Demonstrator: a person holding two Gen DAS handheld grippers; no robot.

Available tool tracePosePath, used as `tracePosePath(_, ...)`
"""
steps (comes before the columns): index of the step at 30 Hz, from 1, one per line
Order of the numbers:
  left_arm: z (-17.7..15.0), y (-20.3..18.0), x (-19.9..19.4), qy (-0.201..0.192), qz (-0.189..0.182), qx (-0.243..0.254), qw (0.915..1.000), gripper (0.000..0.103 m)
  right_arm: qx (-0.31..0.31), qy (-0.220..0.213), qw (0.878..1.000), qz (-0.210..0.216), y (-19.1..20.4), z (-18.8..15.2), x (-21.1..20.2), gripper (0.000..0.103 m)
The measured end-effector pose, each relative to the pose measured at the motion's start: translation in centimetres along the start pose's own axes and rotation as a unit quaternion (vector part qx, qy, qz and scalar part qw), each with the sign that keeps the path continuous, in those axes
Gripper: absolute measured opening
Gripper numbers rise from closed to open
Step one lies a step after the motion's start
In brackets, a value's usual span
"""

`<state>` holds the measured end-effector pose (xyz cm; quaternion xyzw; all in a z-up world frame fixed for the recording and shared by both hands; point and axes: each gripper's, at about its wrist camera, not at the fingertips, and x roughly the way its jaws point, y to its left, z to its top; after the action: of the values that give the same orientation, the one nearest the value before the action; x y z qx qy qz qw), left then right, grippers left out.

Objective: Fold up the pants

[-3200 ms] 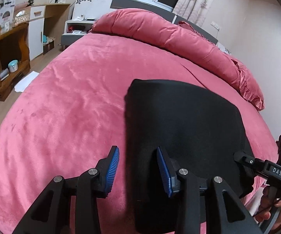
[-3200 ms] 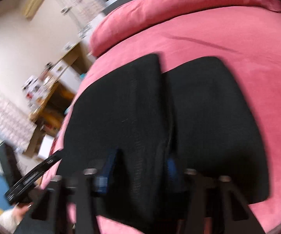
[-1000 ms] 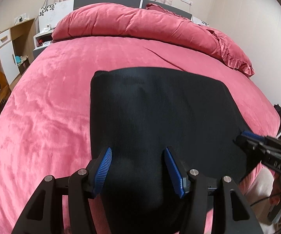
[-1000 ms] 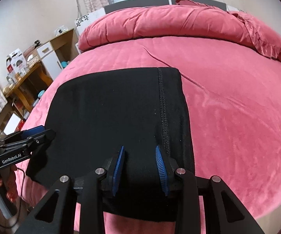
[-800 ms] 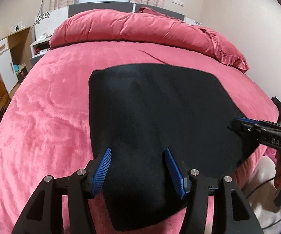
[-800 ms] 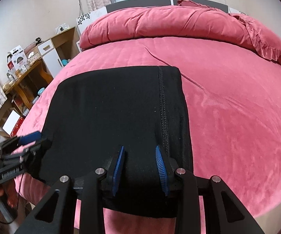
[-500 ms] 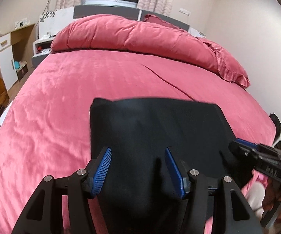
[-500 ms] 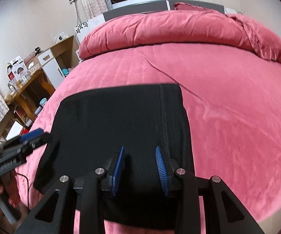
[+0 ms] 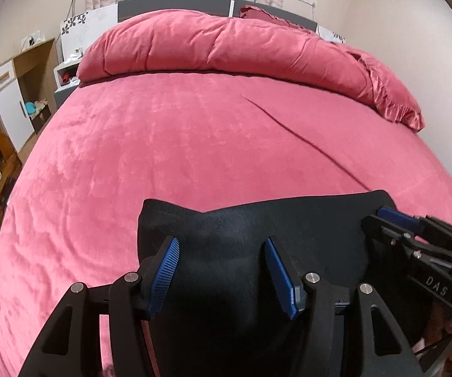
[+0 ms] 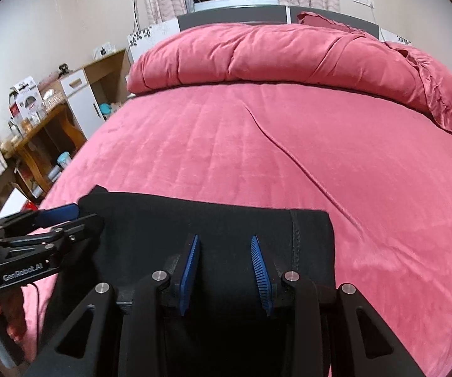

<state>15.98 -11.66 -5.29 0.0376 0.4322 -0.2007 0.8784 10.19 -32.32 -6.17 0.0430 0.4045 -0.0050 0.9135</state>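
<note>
Now, black pants [image 9: 257, 235] on pink bed [image 9: 178, 144], left gripper [image 9: 221, 271] spread, right gripper [image 10: 226, 275] part-spread, neither pinching

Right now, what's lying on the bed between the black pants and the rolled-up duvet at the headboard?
Nothing: between the black pants and the pink duvet there is only bare pink bedspread with one long crease. Both wrist views show it.

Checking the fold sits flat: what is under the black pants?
The pink bedspread shows around the black pants; their folded layers hide whatever lies directly beneath them.
</note>
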Motion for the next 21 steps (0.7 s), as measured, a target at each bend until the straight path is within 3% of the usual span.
tracePosePath(3, -0.4, -0.2, 2.0, 0.015, 0.011, 0.018, 0.9997, 0.058, 0.011, 0.018, 0.999, -0.028, -1.0, 0.1, 1.5, 0.033)
tracePosePath(7, -0.5, -1.0, 3.8, 0.004, 0.029, 0.057, 0.9980, 0.062, 0.026, 0.014, 0.999, -0.045, -2.3, -0.3, 3.4, 0.029)
tracePosePath(13, -0.8, -0.1, 3.4, -0.011, 0.003, 0.054, 0.9984, 0.062, 0.052, -0.016, 0.998, -0.023, -3.3, -0.9, 3.1, 0.029)
tracePosePath(15, -1.4, 0.3, 1.5, -0.022, -0.003, 0.042, 0.9989, 0.062, 0.061, -0.032, 0.998, -0.008, -3.6, -1.1, 1.5, 0.030)
tracePosePath(17, -2.4, 1.2, -0.6, -0.039, -0.018, 0.012, 0.9990, 0.062, 0.079, -0.045, 0.996, 0.000, -3.8, -1.6, -1.0, 0.047)
tracePosePath(18, -3.2, 1.8, -1.6, -0.046, -0.025, -0.008, 0.9986, 0.062, 0.084, -0.049, 0.995, 0.002, -3.8, -2.0, -1.7, 0.050)
tracePosePath(21, -5.6, 3.3, -3.4, -0.044, -0.050, -0.051, 0.9965, 0.062, 0.076, -0.043, 0.996, -0.010, -3.5, -3.6, -4.2, 0.051)
